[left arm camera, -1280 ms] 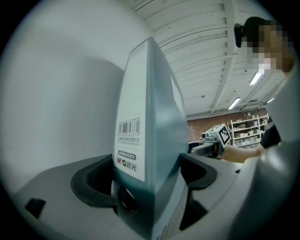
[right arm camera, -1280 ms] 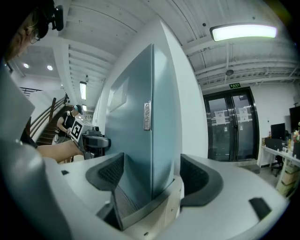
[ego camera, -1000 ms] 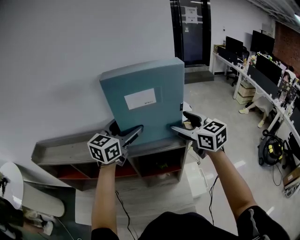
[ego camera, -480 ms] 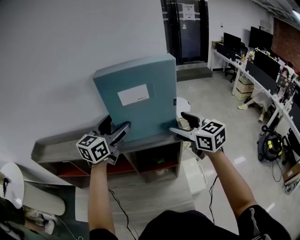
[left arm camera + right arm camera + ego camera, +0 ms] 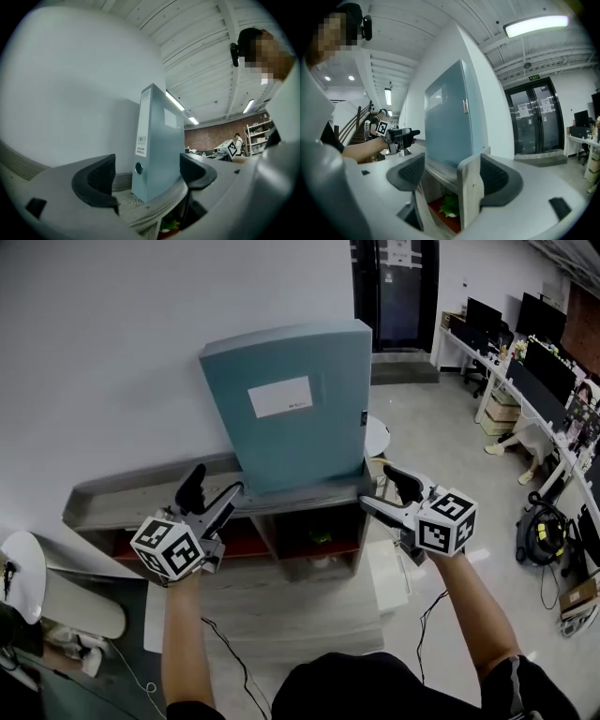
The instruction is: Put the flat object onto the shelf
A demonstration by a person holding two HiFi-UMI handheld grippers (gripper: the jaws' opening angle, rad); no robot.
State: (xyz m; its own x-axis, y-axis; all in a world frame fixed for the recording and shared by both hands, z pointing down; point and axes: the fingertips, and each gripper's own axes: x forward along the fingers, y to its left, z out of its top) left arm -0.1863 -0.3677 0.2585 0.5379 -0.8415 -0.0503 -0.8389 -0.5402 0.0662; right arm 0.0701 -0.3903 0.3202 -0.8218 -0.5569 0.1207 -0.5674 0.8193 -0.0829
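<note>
The flat object is a teal file box (image 5: 291, 409) with a white label. It stands upright on the top of the grey wooden shelf (image 5: 122, 498) and leans back against the white wall. My left gripper (image 5: 216, 484) is open, low and to the left of the box, apart from it. My right gripper (image 5: 378, 487) is open at the shelf's right end, just clear of the box. In the left gripper view the box (image 5: 157, 145) stands past the open jaws of the left gripper (image 5: 147, 176). In the right gripper view the shelf's end panel (image 5: 469, 187) sits between the spread jaws of the right gripper (image 5: 452, 178), untouched.
A green item (image 5: 321, 537) lies in the shelf's lower compartment. A white round table (image 5: 19, 587) is at the lower left. A black cable (image 5: 234, 652) runs over the floor. Desks with monitors (image 5: 525, 362) line the right side, and a glass door (image 5: 398, 287) stands behind.
Both grippers have drawn back from the box, the left one down and to the left, the right one slightly right. The box stays standing on the shelf top.
</note>
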